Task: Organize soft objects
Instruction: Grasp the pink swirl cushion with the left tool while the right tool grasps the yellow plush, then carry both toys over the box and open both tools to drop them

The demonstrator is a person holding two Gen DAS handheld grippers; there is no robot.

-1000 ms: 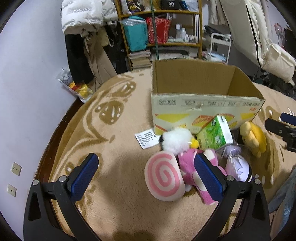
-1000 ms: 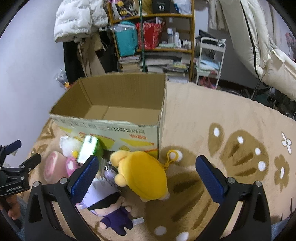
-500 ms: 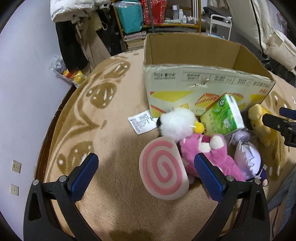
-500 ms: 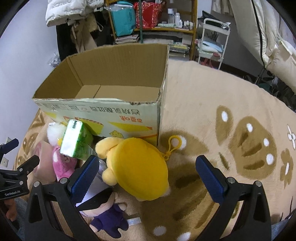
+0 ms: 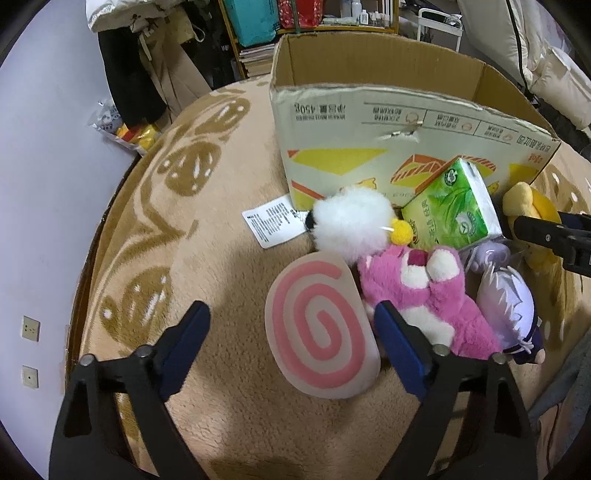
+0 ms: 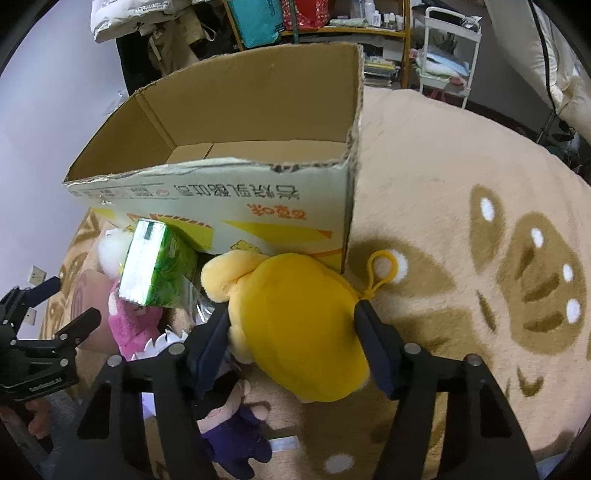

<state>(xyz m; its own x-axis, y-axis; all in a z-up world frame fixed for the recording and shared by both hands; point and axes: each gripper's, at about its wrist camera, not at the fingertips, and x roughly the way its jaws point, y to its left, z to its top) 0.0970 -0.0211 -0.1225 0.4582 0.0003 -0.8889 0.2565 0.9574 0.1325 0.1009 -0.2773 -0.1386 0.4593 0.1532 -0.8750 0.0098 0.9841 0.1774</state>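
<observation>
My left gripper (image 5: 291, 347) hangs over the rug with its jaws closing. The pink spiral cushion (image 5: 319, 332) lies between them, close to the right finger and clear of the left. Beside it lie a white fluffy toy (image 5: 351, 221), a pink bear plush (image 5: 424, 291), a green tissue pack (image 5: 454, 210) and a purple-haired doll (image 5: 506, 306). My right gripper (image 6: 291, 336) is closing on the yellow plush (image 6: 295, 325), with both pads against its sides. The open cardboard box (image 6: 221, 206) stands just behind the pile and looks empty.
A paper tag (image 5: 273, 221) lies left of the box. The tan patterned rug (image 6: 461, 166) runs on to the right. Loaded shelves (image 5: 295, 22), hanging coats (image 5: 129, 74) and a white cart (image 6: 450, 48) stand behind. The wall with sockets (image 5: 29, 328) is close on the left.
Both grippers have sunk toward the toys and tipped further down. Both pairs of jaws have narrowed, the left around the spiral cushion, the right onto the yellow plush.
</observation>
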